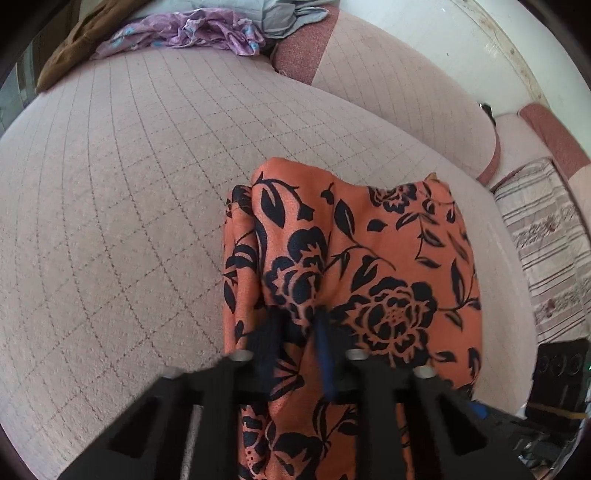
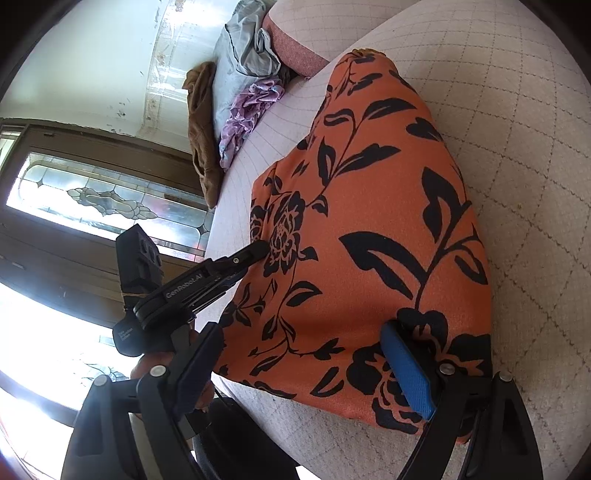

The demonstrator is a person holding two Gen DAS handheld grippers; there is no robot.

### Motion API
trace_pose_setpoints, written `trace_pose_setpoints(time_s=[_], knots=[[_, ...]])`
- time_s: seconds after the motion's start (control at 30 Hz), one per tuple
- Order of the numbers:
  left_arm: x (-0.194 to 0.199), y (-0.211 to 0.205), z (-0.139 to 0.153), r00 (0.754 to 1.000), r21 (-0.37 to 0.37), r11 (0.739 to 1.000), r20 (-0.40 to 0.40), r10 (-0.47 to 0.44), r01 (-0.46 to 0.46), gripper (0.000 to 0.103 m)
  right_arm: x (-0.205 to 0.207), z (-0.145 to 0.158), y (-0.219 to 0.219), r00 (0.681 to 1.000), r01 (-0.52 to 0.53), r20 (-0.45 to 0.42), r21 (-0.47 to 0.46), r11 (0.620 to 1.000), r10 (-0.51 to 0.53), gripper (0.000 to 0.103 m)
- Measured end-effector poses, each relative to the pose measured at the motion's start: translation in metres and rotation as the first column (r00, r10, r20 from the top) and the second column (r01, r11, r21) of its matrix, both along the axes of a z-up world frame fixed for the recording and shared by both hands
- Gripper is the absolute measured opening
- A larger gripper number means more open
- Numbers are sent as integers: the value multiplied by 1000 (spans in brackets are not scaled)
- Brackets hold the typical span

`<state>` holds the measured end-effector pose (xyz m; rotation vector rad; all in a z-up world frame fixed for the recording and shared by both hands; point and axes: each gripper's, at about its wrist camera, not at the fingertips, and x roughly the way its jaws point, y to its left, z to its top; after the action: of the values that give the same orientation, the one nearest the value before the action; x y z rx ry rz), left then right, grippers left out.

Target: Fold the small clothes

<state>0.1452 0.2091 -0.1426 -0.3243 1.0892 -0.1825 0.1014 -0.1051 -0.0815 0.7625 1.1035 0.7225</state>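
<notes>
An orange garment with a black flower print lies on a pale checked sofa seat. In the left wrist view my left gripper is shut on a bunched fold of this garment near its left edge. In the right wrist view the same garment lies spread on the seat, and my right gripper is open over its near edge, one blue-padded finger resting on the cloth. The left gripper shows there too, its tip at the garment's left edge.
A purple garment, a grey cloth and a brown cloth lie heaped at the sofa's far end. A striped cover lies on the right. The sofa back runs behind. A stained-glass door stands beyond the seat edge.
</notes>
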Motion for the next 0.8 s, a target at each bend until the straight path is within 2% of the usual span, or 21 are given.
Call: trace_pose_setpoints(time_s=[0.17,0.27,0.43,0.53,0.57,0.6,0.67,0.7,0.73,0.8], knots=[[-10,4,23,996,51,999,87,8,-12,9,2,5,3,1000,-18,-17,-14,1000,17,89],[-4,9,-8,1000,37,999,1,18,-18,9,5,14,4,999,-23,-22,-17,1000,22,89],[-9,3,-10,1000,74,997,24,4,-6,9,25,48,3,999,-19,46,-5,1000,19,89],[-7,1,-11,1000,62,998,23,12,-13,10,54,69,0,997,5,77,27,1000,-7,89],[-7,0,-12,1000,61,998,22,13,-14,10,71,67,1,998,-5,57,60,998,2,89],[-7,-1,-12,1000,63,998,20,13,-15,11,83,61,1,1000,-3,23,56,998,2,89],[-5,4,-11,1000,63,998,13,22,-23,12,106,26,2,992,42,-119,-16,999,-44,89],[-5,3,-8,999,68,997,16,28,-29,14,114,7,2,982,51,-183,3,999,-49,90],[-8,1,-2,999,81,996,23,35,-36,16,115,7,1,983,59,-174,12,998,-56,89],[-25,-3,22,997,94,994,63,48,-54,17,113,18,6,987,33,-157,-26,999,-37,89]])
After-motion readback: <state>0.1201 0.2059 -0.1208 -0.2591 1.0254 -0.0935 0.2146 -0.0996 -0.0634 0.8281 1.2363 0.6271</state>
